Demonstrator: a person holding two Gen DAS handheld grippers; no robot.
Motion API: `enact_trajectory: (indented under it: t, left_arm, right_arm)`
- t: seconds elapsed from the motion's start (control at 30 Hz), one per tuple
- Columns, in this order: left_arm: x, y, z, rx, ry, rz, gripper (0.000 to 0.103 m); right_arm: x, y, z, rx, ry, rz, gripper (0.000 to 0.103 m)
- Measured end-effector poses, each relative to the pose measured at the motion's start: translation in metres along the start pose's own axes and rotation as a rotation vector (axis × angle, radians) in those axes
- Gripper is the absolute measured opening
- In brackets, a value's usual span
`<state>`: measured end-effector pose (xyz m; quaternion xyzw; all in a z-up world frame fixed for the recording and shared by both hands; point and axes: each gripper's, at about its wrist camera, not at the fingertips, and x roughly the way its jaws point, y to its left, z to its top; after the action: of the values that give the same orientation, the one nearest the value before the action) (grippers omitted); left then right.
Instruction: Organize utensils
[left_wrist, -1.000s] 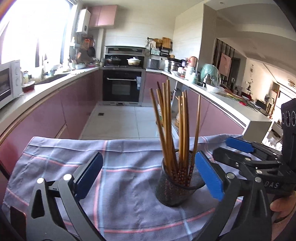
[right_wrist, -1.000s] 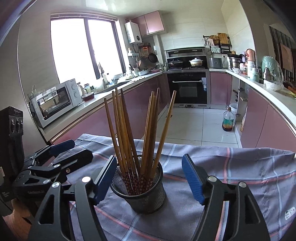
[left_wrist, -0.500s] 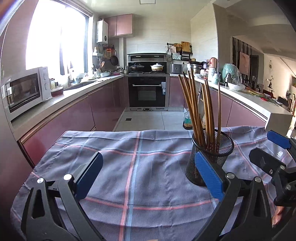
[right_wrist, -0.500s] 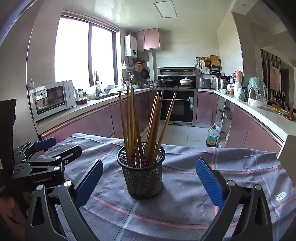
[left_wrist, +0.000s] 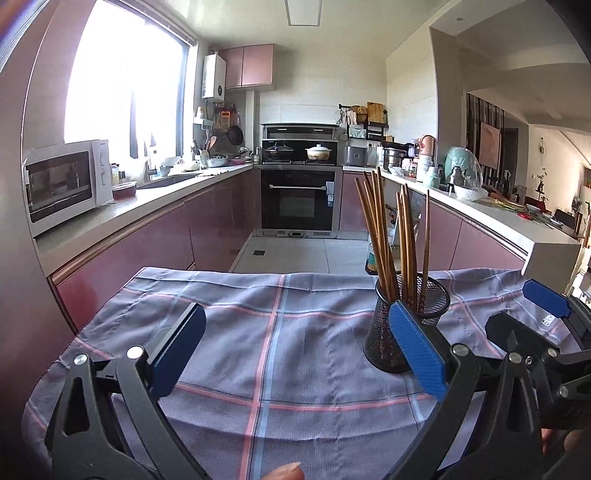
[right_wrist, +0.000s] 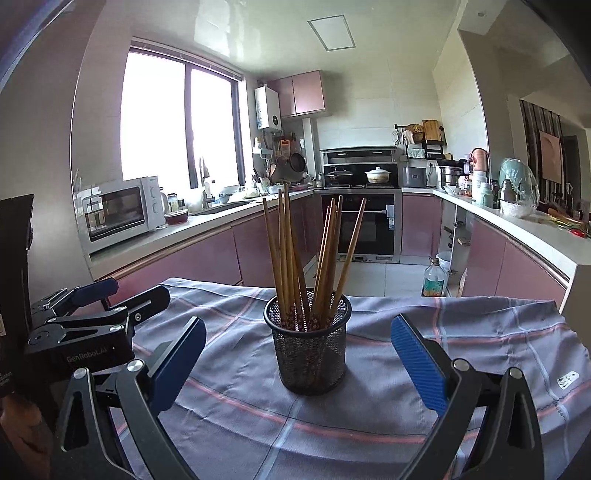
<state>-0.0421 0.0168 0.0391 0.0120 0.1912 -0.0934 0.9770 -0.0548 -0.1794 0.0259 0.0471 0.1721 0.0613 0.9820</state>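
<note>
Right wrist view: right gripper (right_wrist: 295, 365) has backed away from the holder (right_wrist: 309, 347) of chopsticks (right_wrist: 295, 258) on the table (right_wrist: 461, 332); jaws apart, widened moments ago, nothing between. Left gripper (left_wrist: 295, 350) jaws apart. Chopsticks appear stowed.

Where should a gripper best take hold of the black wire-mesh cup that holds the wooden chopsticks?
Probably the black wire-mesh cup is best gripped low on its round wall, approaching level from the camera side, pads on opposite sides. The wooden chopsticks fan out above its rim, blocking a top-down approach.
</note>
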Motion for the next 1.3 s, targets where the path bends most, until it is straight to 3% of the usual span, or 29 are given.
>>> enact_trajectory:
  t: [0.6,1.3]
  left_arm:
    - [-0.027,-0.003,0.005,-0.004,-0.070,0.002,0.098]
    - [-0.033,0.000,0.006,-0.017,-0.075,-0.006,0.098]
  right_arm:
    - [-0.011,0.003,0.001,0.007,-0.028,0.005,0.097]
    - [-0.019,0.006,0.004,0.005,-0.044,0.014,0.097]
